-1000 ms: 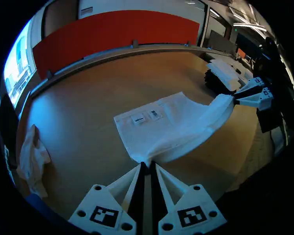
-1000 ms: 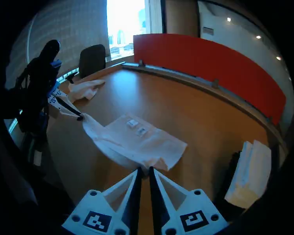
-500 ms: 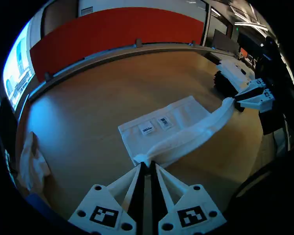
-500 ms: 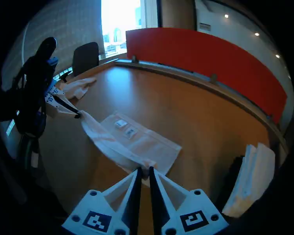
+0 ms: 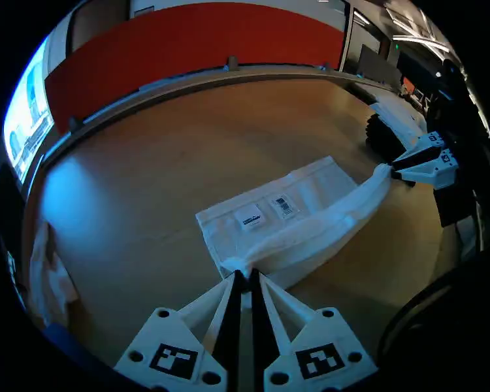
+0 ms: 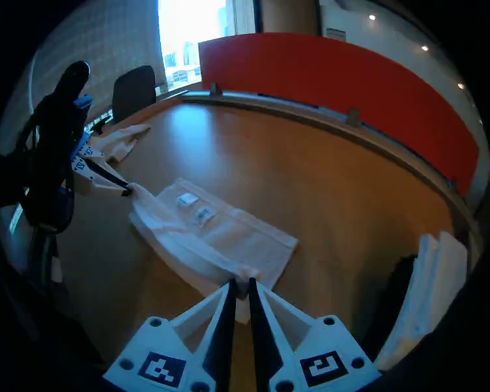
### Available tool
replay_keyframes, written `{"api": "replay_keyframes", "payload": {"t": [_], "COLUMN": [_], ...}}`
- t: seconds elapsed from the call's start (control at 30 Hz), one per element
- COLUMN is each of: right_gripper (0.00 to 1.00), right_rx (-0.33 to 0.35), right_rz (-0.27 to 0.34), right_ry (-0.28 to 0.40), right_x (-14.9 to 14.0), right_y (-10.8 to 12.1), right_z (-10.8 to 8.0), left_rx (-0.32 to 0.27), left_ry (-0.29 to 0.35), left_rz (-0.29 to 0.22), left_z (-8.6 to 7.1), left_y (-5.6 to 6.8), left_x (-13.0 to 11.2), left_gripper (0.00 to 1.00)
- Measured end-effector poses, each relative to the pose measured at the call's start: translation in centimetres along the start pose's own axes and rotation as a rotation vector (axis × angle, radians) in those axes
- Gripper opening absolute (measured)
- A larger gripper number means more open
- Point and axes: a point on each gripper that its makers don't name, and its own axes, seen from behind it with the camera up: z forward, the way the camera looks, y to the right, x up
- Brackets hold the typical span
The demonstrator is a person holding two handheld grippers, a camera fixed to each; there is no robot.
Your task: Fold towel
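A white towel (image 5: 291, 219) lies on the wooden table (image 5: 179, 150), its near long edge lifted and folded over toward the far edge. Two small labels show on its upper face. My left gripper (image 5: 243, 277) is shut on one near corner of the towel. In the left gripper view my right gripper (image 5: 394, 173) pinches the other end of the lifted edge. In the right gripper view my right gripper (image 6: 238, 285) is shut on its corner of the towel (image 6: 209, 235), and my left gripper (image 6: 127, 189) holds the far end.
A crumpled white cloth (image 5: 46, 274) lies at the table's left end, also seen as a white cloth (image 6: 117, 140) near a dark chair (image 6: 132, 95). A stack of folded white towels (image 6: 424, 287) sits at the right. A red partition (image 5: 179, 46) runs along the table's far edge.
Both grippers carried the lifted towel edge forward over the flat part and lower, so the fold has narrowed and the loose sag has tightened into a long roll.
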Motion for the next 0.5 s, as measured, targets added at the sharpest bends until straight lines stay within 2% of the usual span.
{"api": "replay_keyframes", "payload": {"t": [0.5], "right_gripper": [0.13], "right_rx": [-0.019], "right_rz": [0.053], "right_ry": [-0.036], "right_x": [-1.1], "right_y": [1.8], "right_z": [4.2], "left_rx": [0.017], "left_ry": [-0.033], "left_rz": [-0.011], "left_z": [4.7], "left_y": [-1.5], "left_x": [-0.6], "left_gripper": [0.11]}}
